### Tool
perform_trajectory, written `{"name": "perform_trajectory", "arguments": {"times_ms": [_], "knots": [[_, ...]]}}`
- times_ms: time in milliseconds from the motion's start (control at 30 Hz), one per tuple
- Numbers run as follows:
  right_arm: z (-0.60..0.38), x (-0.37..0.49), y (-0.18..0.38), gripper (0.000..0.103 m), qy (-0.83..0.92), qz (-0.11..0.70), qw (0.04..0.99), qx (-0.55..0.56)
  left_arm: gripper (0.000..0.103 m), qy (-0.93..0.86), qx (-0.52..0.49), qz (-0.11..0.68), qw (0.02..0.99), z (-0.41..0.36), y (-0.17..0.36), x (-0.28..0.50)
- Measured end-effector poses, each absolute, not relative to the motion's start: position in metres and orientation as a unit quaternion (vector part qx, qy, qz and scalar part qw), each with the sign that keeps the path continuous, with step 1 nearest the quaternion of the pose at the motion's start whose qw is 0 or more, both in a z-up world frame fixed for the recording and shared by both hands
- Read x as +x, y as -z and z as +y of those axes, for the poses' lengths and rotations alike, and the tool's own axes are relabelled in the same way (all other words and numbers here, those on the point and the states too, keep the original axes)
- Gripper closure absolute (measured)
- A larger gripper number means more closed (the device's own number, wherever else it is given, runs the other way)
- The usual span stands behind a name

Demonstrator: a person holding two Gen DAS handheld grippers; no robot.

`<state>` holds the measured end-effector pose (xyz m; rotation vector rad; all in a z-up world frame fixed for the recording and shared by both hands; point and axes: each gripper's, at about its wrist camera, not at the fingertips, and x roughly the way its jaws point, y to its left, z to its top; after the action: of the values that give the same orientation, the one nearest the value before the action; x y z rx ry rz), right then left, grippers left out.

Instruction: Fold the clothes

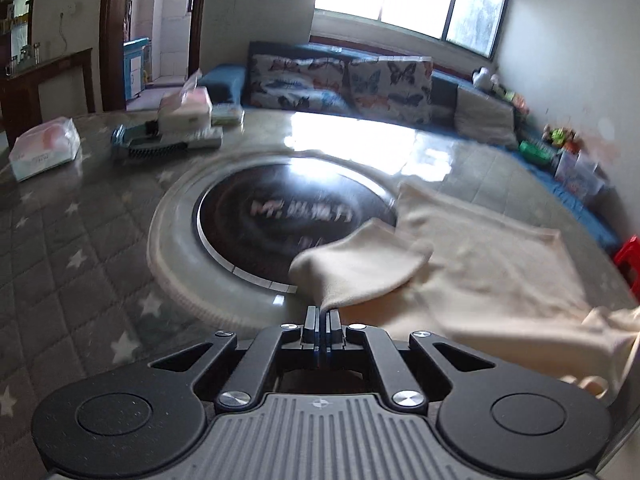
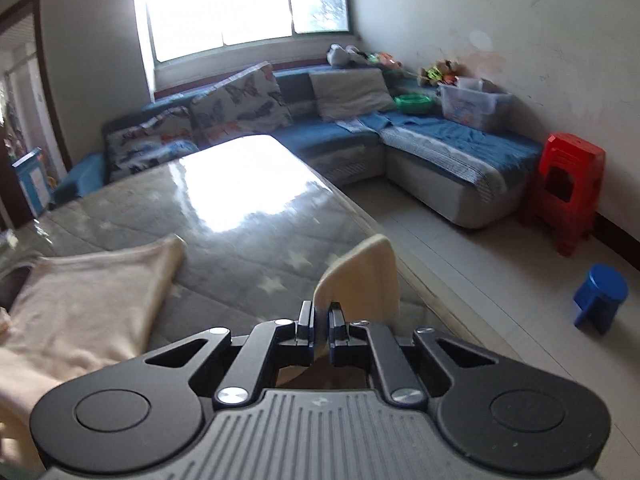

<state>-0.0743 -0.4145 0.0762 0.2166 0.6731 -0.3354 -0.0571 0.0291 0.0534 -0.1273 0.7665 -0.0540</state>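
Observation:
A cream garment (image 1: 488, 256) lies spread on the grey star-patterned table cover (image 1: 80, 248). My left gripper (image 1: 322, 312) is shut on a corner of it, and that corner (image 1: 360, 268) flops forward over the black round hotplate (image 1: 296, 220). In the right wrist view the same garment (image 2: 88, 304) lies at the left on the table (image 2: 256, 248). My right gripper (image 2: 320, 312) is shut on another corner of the garment, which stands up as a flap (image 2: 360, 276) above the fingers near the table's right edge.
Tissue packs (image 1: 44, 148) (image 1: 186, 108) and a brush (image 1: 148, 144) lie at the table's far left. A blue sofa (image 2: 440, 140) with butterfly cushions runs behind. A red stool stack (image 2: 568, 188) and a blue stool (image 2: 600, 296) stand on the floor at right.

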Motion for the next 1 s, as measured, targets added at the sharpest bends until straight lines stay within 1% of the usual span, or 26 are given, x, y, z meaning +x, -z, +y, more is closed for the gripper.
{"name": "perform_trajectory", "arguments": {"times_ms": [33, 67, 133, 300, 367, 400, 433, 533, 633, 733, 833, 900, 933, 967, 1000], "knots": [[-0.417, -0.077, -0.072, 0.094, 0.169, 0.335, 0.921, 0.108, 0.1, 0.025, -0.06, 0.38, 0.923, 0.03, -0.05, -0.059], [-0.42, -0.08, -0.068, 0.092, 0.174, 0.342, 0.917, 0.111, 0.097, 0.025, -0.058, 0.386, 0.92, 0.031, -0.046, -0.061], [-0.425, -0.085, -0.062, 0.087, 0.182, 0.35, 0.912, 0.115, 0.096, 0.024, -0.047, 0.389, 0.92, 0.033, -0.045, -0.066], [-0.436, -0.099, -0.067, 0.086, 0.208, 0.334, 0.913, 0.108, 0.096, 0.058, -0.022, 0.359, 0.931, 0.026, -0.064, -0.078], [-0.436, -0.098, -0.07, 0.081, 0.203, 0.329, 0.917, 0.101, 0.096, 0.094, -0.011, 0.346, 0.934, 0.012, -0.071, -0.082], [-0.435, -0.096, -0.071, 0.076, 0.195, 0.329, 0.919, 0.097, 0.096, 0.113, -0.005, 0.34, 0.934, 0.003, -0.073, -0.084], [-0.432, -0.091, -0.071, 0.075, 0.187, 0.331, 0.921, 0.088, 0.096, 0.133, 0.001, 0.334, 0.933, -0.005, -0.075, -0.085], [-0.426, -0.077, -0.067, 0.075, 0.169, 0.339, 0.923, 0.07, 0.096, 0.186, 0.015, 0.334, 0.924, -0.036, -0.073, -0.084], [-0.423, -0.063, -0.06, 0.075, 0.149, 0.356, 0.919, 0.079, 0.096, 0.24, 0.035, 0.342, 0.908, -0.064, -0.063, -0.081], [-0.422, -0.053, -0.053, 0.073, 0.147, 0.363, 0.916, 0.083, 0.096, 0.285, 0.047, 0.357, 0.888, -0.082, -0.051, -0.082], [-0.424, -0.042, -0.05, 0.072, 0.148, 0.363, 0.917, 0.075, 0.095, 0.313, 0.069, 0.355, 0.878, -0.093, -0.047, -0.089], [-0.424, -0.034, -0.051, 0.072, 0.147, 0.362, 0.918, 0.069, 0.082, 0.328, 0.081, 0.349, 0.874, -0.097, -0.046, -0.094], [-0.423, -0.031, -0.052, 0.072, 0.146, 0.363, 0.918, 0.065, 0.07, 0.33, 0.089, 0.344, 0.875, -0.1, -0.046, -0.097], [-0.421, -0.028, -0.053, 0.072, 0.145, 0.364, 0.918, 0.061, 0.064, 0.326, 0.099, 0.338, 0.877, -0.103, -0.045, -0.098], [-0.42, -0.025, -0.054, 0.072, 0.144, 0.364, 0.918, 0.057, 0.063, 0.325, 0.112, 0.333, 0.878, -0.106, -0.044, -0.1]]}}
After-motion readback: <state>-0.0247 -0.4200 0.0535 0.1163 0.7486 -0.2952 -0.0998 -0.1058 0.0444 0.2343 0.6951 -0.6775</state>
